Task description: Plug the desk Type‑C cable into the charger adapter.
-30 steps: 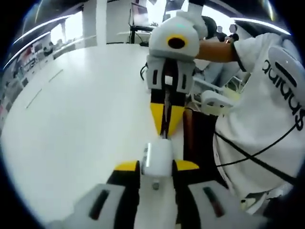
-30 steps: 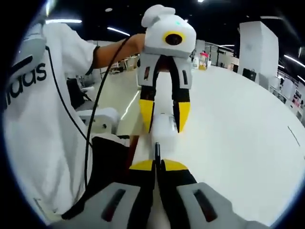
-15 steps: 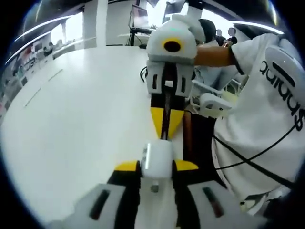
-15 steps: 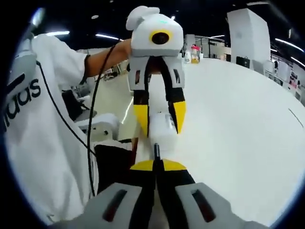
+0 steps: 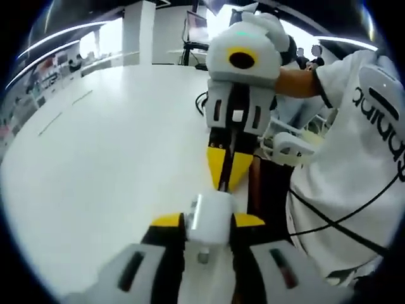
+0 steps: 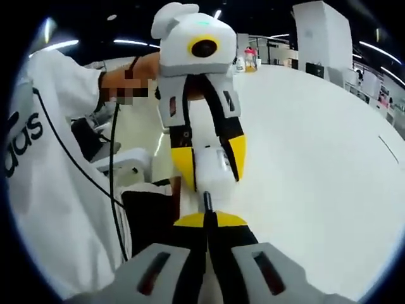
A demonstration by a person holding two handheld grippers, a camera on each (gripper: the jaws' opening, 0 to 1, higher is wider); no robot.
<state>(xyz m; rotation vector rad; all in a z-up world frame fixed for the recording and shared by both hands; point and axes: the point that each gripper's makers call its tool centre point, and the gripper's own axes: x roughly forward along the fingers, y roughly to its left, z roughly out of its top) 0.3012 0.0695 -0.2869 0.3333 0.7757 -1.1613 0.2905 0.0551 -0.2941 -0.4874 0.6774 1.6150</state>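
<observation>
My left gripper (image 5: 207, 220) is shut on a white charger adapter (image 5: 209, 218), held above the white desk (image 5: 107, 152). Facing it, my right gripper (image 5: 230, 158) is shut on the black Type-C cable plug (image 5: 223, 180), whose tip sits right at the adapter's near face. In the right gripper view, my right gripper (image 6: 207, 220) pinches the thin black plug (image 6: 206, 201) pointing at the adapter (image 6: 212, 166), which is clamped between the left gripper's (image 6: 209, 161) yellow fingertips. Whether the plug is inside the port I cannot tell.
A person in a white printed shirt (image 5: 354, 158) stands at the desk's edge, with a thin black cable (image 6: 114, 158) hanging along the shirt. A white chair (image 5: 288, 142) is beside the desk. Distant desks and monitors (image 5: 196, 25) lie beyond the white desk (image 6: 316, 145).
Both grippers stay shut on their items. The right gripper and its plug have closed in slightly on the adapter, and both views have shifted with the hands.
</observation>
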